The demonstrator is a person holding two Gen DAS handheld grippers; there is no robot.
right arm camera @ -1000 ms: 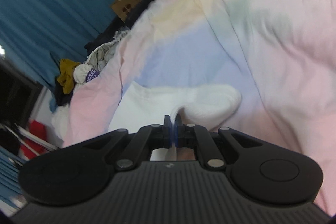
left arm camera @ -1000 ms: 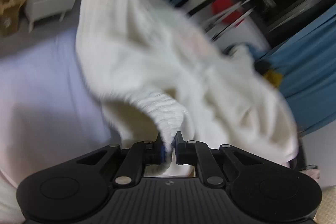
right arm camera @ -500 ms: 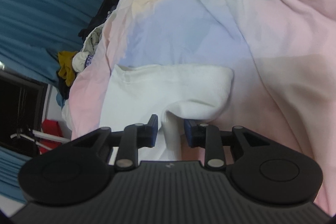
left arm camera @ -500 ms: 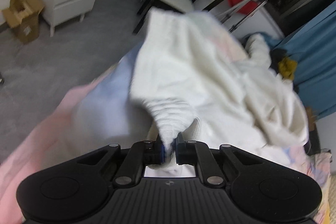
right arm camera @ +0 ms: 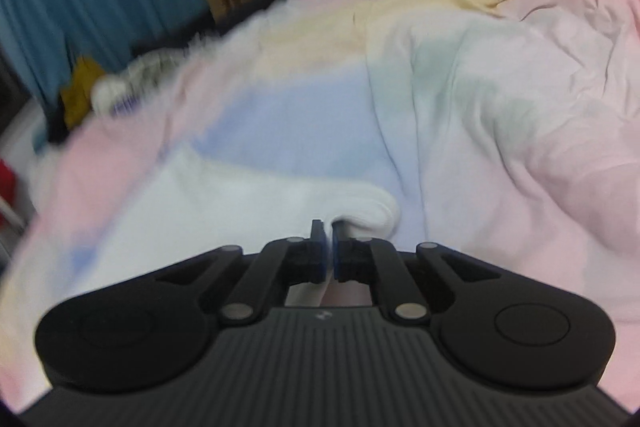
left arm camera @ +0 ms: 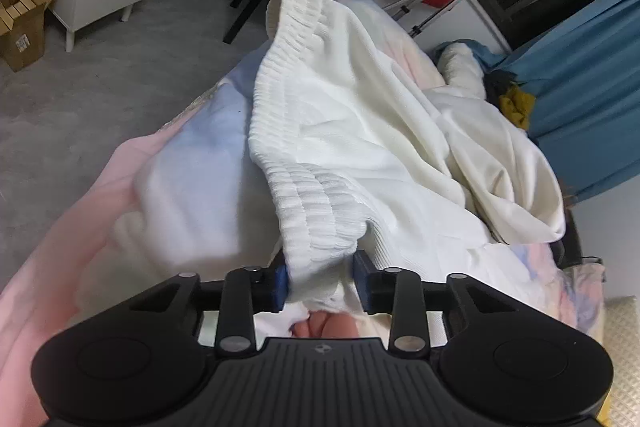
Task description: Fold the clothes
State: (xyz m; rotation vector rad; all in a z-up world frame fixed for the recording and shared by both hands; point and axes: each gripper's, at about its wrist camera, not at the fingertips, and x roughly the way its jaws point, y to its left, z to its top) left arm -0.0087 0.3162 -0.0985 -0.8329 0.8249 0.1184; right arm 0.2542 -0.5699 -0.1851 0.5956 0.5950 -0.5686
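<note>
Left tongs (left arm camera: 320, 281) opening around ribbed waistband (left arm camera: 316, 211) of white garment (left arm camera: 360, 115) on bed (left arm camera: 180, 187), right tongs (right arm camera: 327, 247) clamped on its fold (right arm camera: 360, 213).

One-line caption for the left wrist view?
Left claw opening around ribbed waistband of white garment on pastel bedspread.

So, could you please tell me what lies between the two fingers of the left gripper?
In the left wrist view, the ribbed waistband of the white knitted garment lies between the opening left gripper's fingers.
</note>
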